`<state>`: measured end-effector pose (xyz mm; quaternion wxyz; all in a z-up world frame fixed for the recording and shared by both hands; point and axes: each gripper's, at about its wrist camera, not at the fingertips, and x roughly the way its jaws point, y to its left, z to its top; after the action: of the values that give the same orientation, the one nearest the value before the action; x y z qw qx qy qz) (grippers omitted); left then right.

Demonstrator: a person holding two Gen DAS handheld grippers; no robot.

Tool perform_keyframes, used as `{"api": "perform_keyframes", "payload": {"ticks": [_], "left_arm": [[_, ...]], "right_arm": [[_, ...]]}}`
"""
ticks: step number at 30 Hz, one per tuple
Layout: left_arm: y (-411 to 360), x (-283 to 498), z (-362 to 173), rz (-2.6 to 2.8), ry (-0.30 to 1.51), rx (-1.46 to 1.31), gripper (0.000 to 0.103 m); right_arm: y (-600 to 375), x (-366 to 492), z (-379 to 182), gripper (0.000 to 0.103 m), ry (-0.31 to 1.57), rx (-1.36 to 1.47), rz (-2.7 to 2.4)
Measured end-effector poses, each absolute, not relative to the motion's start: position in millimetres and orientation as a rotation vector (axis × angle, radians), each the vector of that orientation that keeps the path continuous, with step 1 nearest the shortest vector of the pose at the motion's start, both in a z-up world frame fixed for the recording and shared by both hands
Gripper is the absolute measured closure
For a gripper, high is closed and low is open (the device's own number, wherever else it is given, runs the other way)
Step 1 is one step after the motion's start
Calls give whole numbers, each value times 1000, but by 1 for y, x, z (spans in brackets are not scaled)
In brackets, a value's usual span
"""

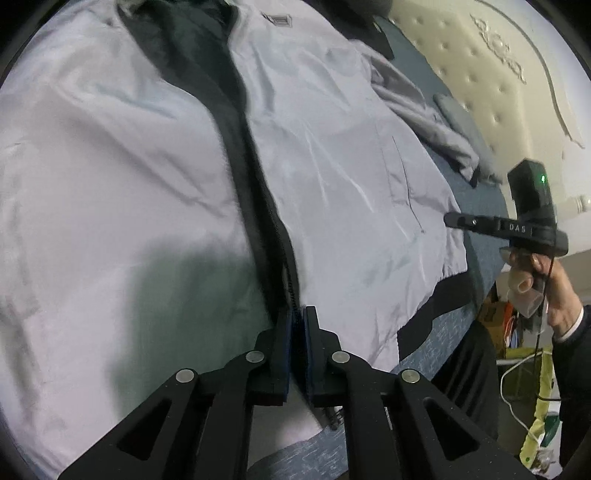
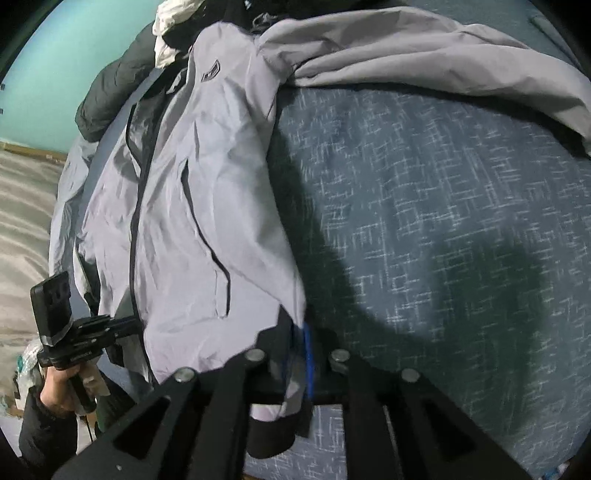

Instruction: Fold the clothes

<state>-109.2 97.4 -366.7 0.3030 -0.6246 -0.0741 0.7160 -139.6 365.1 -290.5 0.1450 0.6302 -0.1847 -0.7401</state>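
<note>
A pale grey jacket (image 1: 129,166) lies front-up on a blue patterned bedspread (image 2: 443,221), with a dark zipper strip (image 1: 251,155) running down its middle. At the lower end of that strip my left gripper (image 1: 297,321) is shut, and the jacket's front edge passes between its blue pads. In the right wrist view, my right gripper (image 2: 295,354) is shut on the jacket's (image 2: 192,184) lower corner, the black hem band (image 2: 273,417) hanging between its fingers. Each gripper shows in the other's view, held in a hand: right gripper (image 1: 448,219), left gripper (image 2: 127,323).
One grey sleeve (image 2: 406,48) trails across the bedspread at the far side. A dark green garment (image 2: 110,92) and a white one (image 2: 173,29) are piled beyond the collar. A cream quilted mattress (image 1: 498,74) stands against the bed. Cables and clutter (image 1: 517,362) lie past the bed's edge.
</note>
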Motion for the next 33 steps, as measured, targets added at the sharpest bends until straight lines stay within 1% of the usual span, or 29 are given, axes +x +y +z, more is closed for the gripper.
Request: {"api": "perform_keyframes", "payload": {"ticks": [1, 2, 3, 4, 9, 12, 15, 16, 20, 26, 27, 28, 33], "left_arm": [[87, -109, -359, 1914, -212, -1639, 89], [75, -108, -350, 1932, -229, -1620, 86], [65, -106, -343, 1948, -240, -1604, 80], [55, -106, -335, 1968, -248, -1588, 77], [-20, -98, -313, 2092, -257, -1584, 75], [-57, -89, -319, 2121, -296, -1639, 74], [-82, -76, -333, 2117, -287, -1704, 68], [-85, -73, -338, 2109, -290, -1725, 67], [-102, -62, -361, 2071, -345, -1787, 65], [-110, -53, -372, 2037, -439, -1786, 65], [-109, -51, -373, 2029, -448, -1785, 65], [-109, -50, -374, 2022, -453, -1783, 65], [-109, -44, -381, 2009, -478, -1791, 65]], "right_arm": [[369, -139, -286, 81, -530, 1811, -2144], [372, -138, -282, 77, -529, 1807, -2156], [375, -137, -279, 73, -536, 1799, -2158], [379, -133, -278, 71, -546, 1794, -2147], [386, -121, -277, 68, -560, 1813, -2080], [383, -113, -285, 68, -552, 1851, -2045], [377, -106, -296, 66, -548, 1891, -2014], [376, -105, -299, 64, -561, 1897, -2009], [372, -100, -304, 64, -571, 1915, -1998], [375, -93, -301, 64, -584, 1906, -2003], [373, -91, -302, 61, -577, 1909, -1997], [372, -89, -302, 55, -571, 1913, -1990], [359, -81, -308, 54, -509, 1923, -1980]]}}
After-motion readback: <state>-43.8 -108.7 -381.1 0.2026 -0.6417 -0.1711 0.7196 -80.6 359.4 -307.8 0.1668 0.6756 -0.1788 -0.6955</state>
